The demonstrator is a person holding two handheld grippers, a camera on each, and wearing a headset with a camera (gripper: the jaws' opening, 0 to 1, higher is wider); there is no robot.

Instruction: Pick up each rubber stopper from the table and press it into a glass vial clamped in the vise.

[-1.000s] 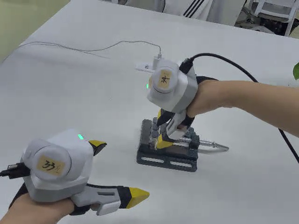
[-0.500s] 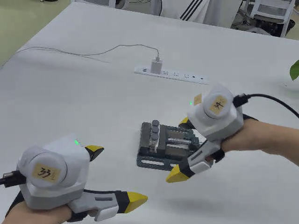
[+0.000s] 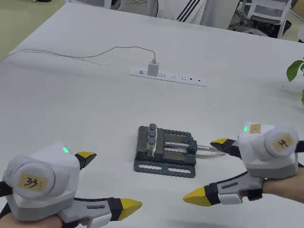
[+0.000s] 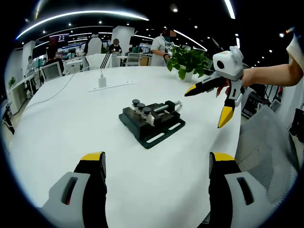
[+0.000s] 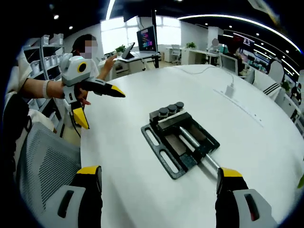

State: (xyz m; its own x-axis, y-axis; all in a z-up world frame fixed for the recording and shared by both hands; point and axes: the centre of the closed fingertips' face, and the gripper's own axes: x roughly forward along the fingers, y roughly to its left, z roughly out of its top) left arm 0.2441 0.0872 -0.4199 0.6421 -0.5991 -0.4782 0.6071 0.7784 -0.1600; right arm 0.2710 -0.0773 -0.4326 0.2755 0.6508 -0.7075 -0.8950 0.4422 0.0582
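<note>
A black vise stands mid-table with three glass vials clamped in a row, each topped by a dark grey stopper. My left gripper is open and holds nothing, near the front edge left of the vise. My right gripper is open too, low on the right by the vise's screw handle. In the left gripper view the vise and vials lie ahead of my open jaws, with the right gripper beyond. The right gripper view has the vise, vials and left gripper.
A white power strip with a plugged charger and a thin cable lies behind the vise. Green plant leaves reach in at the right edge. A mesh chair stands by the table's near edge. People sit at the far side.
My right gripper has left the vials in the vise, drawn back down and to the right, and now stands open. The left gripper has barely moved. The head camera has shifted.
</note>
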